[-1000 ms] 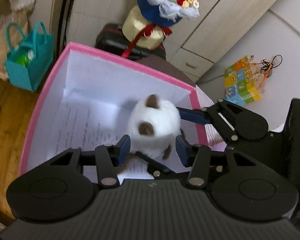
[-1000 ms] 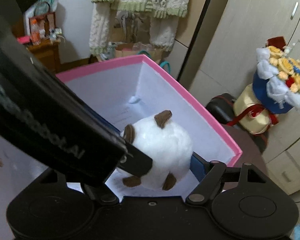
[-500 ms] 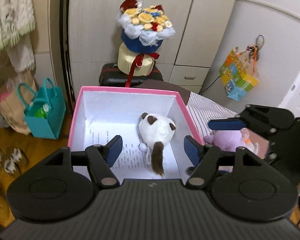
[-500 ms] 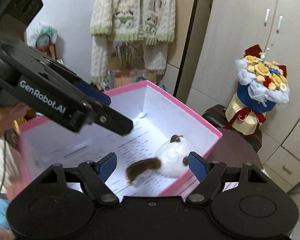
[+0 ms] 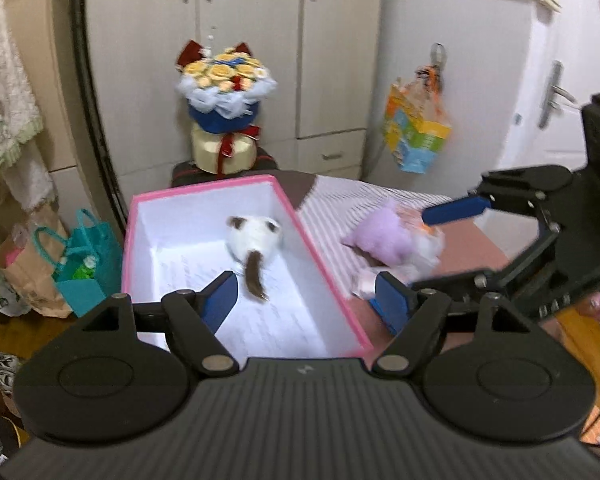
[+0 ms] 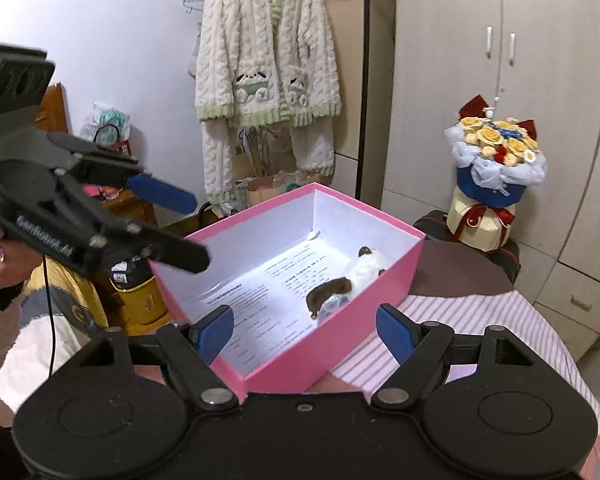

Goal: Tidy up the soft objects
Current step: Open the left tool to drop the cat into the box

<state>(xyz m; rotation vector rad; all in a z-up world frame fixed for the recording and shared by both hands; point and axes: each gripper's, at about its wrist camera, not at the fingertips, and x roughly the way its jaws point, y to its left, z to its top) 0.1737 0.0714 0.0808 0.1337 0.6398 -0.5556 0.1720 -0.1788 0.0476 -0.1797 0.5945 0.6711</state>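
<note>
Cat toy (image 5: 256, 236) in the box (image 5: 324, 276)
Both our grippers, left (image 5: 306, 300) and right (image 6: 306, 330), gape wide, fingers holding nothing; purple plush (image 5: 388, 236) lies beside.

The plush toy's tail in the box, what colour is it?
Dark brown tail on a white plush toy; clearest in the left wrist view.

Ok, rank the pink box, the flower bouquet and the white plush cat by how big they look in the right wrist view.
1. Pink box, clearly largest.
2. Flower bouquet.
3. White plush cat, partly hidden behind the box wall.
The bouquet stands farther from the camera, so its true lead over the cat is likely bigger.
</note>
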